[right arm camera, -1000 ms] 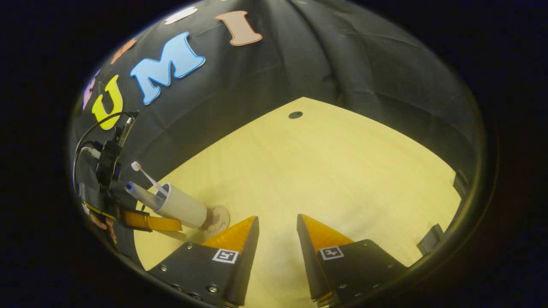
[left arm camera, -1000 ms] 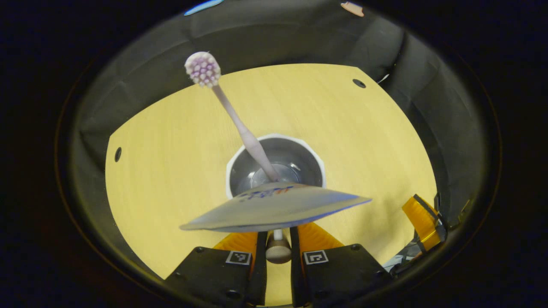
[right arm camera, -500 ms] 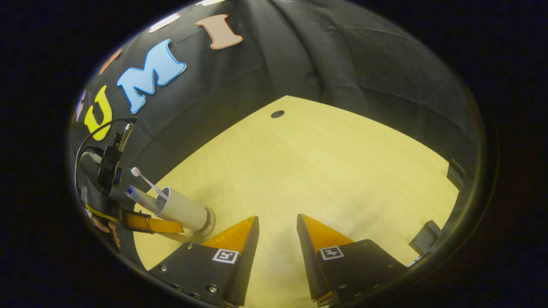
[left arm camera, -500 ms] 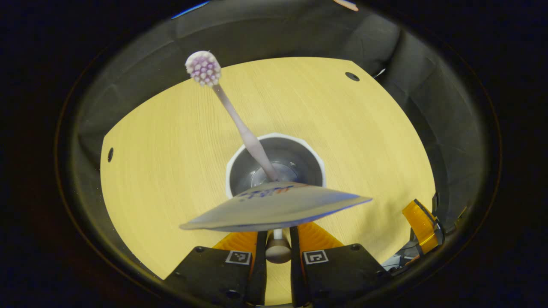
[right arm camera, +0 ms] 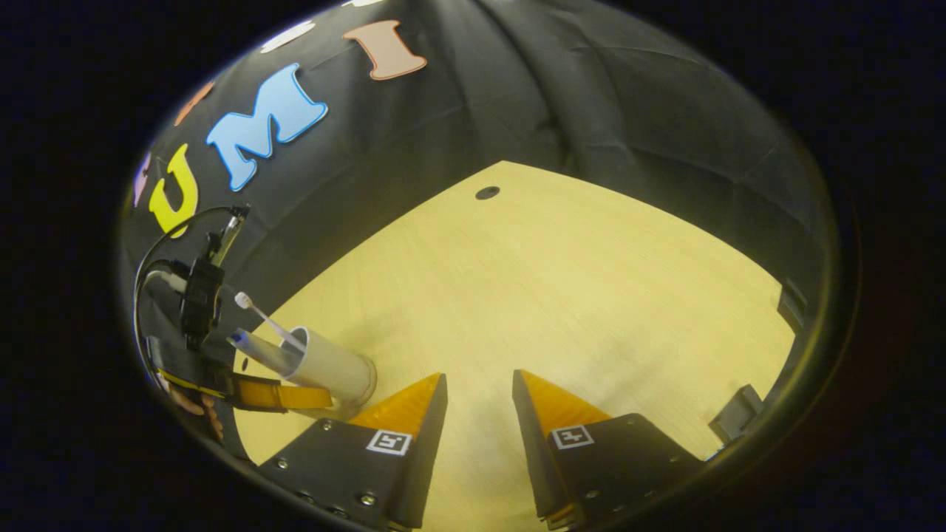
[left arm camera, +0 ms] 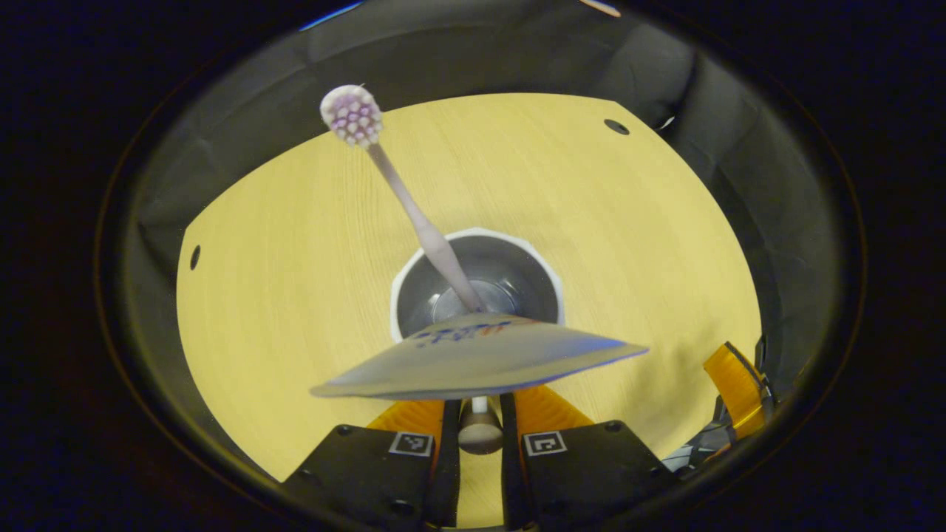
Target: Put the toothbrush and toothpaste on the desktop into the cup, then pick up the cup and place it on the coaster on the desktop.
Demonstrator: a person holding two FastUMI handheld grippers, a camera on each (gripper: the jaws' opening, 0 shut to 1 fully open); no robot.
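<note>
In the left gripper view a white cup [left arm camera: 477, 240] is seen from above on the pale wooden desk [left arm camera: 295, 295]. A toothbrush [left arm camera: 414, 214] leans out of it, bristles up to the left. The flat end of the toothpaste tube [left arm camera: 473, 355] sticks out toward the camera. My left gripper [left arm camera: 480, 403] is shut on the cup's near side. In the right gripper view the cup [right arm camera: 336, 366], toothbrush [right arm camera: 266, 319] and toothpaste [right arm camera: 255, 347] sit at the far left, with the left gripper [right arm camera: 281, 397] alongside. My right gripper [right arm camera: 479, 378] hovers open over bare desk.
Small dark holes mark the desk [left arm camera: 617, 126] [left arm camera: 194, 257] [right arm camera: 486, 193]. Black cloth walls close the desk's far edges. A hand [right arm camera: 203, 410] and a cable [right arm camera: 159, 251] sit behind the left gripper. A dark block [right arm camera: 735, 417] stands at the desk's right edge.
The left gripper carried the cup sideways over the coaster, which its base now covers. The right gripper shifted slightly and stayed open.
</note>
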